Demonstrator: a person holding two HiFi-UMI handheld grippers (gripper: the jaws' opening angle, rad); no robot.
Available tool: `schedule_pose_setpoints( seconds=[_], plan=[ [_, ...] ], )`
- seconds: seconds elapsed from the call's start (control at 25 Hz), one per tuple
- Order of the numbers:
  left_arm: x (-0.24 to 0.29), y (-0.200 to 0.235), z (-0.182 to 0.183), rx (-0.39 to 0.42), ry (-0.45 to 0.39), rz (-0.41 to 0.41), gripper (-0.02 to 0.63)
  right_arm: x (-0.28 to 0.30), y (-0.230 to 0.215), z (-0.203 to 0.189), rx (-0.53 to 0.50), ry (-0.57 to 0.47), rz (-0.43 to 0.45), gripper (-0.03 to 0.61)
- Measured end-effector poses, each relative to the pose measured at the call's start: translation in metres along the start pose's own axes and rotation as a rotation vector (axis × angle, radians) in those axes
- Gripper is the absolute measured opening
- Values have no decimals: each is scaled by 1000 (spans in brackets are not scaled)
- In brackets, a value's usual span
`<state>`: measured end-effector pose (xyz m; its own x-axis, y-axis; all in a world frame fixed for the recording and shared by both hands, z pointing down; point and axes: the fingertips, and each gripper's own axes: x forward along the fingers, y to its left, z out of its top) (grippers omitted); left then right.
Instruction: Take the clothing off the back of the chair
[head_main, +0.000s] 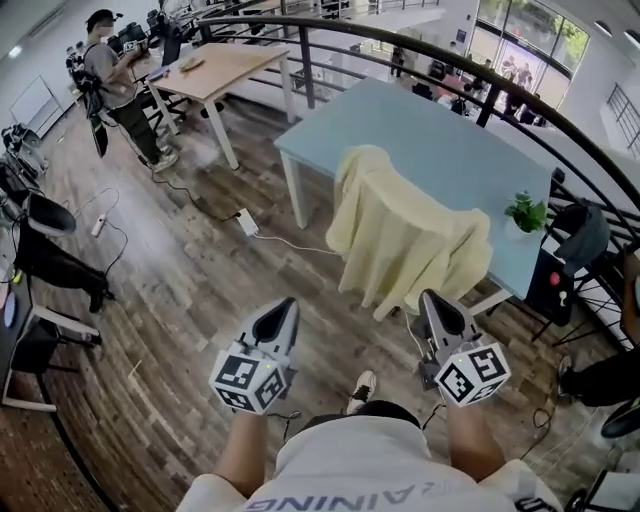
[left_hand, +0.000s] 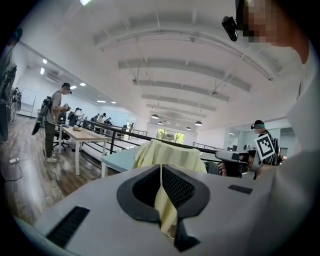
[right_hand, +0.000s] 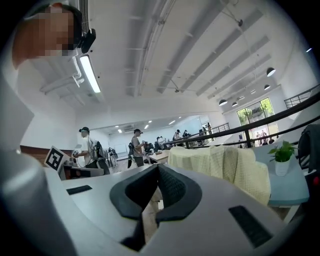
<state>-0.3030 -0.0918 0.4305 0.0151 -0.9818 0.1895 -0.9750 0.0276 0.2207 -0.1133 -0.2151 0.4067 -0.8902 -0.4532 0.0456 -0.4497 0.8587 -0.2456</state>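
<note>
Yellow garment (head_main: 405, 235) draped at near edge of light-blue worktop (head_main: 440, 140); wood floor (head_main: 190, 290) beneath worktop. Left hand-held gripper (head_main: 288, 304), right hand-held gripper (head_main: 428, 298) clenched, empty.

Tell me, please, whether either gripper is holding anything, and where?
Nothing is held: left gripper and right gripper are shut, empty, short of the yellow clothing.
</note>
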Motion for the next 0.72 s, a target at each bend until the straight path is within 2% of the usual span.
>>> schedule_pose_setpoints(
  seconds=[0.24,0.44,0.6,0.72],
  plan=[
    [76,-20,14,33,17,-79,41,-1,-75,29,-2,-70,-101,18],
    [126,-35,21,52,21,-117,41,-5,-128,38,9,-81,-153,20],
    [149,-35,27,64,3,-173,41,-12,-149,38,16,-97,-199,20],
    [162,-21,32,57,-4,-186,41,-11,-158,33,18,-97,-234,19]
  ],
)
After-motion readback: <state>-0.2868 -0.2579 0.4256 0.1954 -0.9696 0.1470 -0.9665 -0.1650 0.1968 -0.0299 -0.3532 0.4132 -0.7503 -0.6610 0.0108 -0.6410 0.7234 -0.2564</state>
